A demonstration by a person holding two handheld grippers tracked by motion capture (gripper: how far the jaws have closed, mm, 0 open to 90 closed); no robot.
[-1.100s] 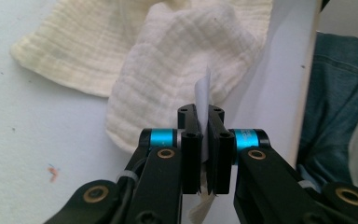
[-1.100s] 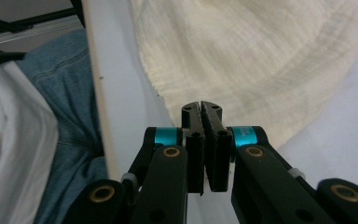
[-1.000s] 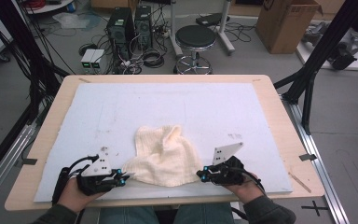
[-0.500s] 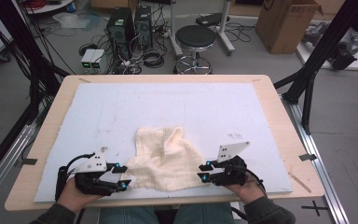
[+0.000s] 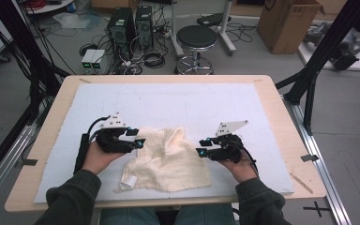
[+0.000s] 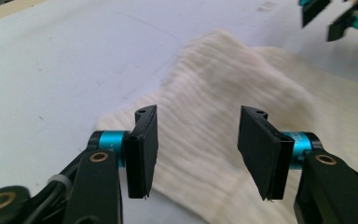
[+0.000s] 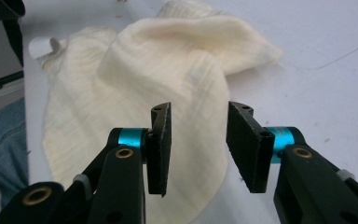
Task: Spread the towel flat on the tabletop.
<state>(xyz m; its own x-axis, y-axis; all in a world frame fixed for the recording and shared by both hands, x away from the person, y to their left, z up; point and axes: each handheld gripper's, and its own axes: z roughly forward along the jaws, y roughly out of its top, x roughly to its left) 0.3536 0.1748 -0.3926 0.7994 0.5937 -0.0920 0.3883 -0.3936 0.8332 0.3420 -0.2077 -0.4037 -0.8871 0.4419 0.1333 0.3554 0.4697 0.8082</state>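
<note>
Where it folds, the cloth (image 5: 166,159) hides its underside.

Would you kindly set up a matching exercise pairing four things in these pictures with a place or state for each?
Things:
1. crumpled cream ribbed cloth
2. left gripper
3. right gripper
4. round black stool

Places or states:
A. on the floor beyond the table's far edge
B. jaws open, at the cloth's left edge
C. lying on the white mat between the two grippers
D. jaws open, at the cloth's right edge

Pairs: 1-C, 2-B, 3-D, 4-A
</note>
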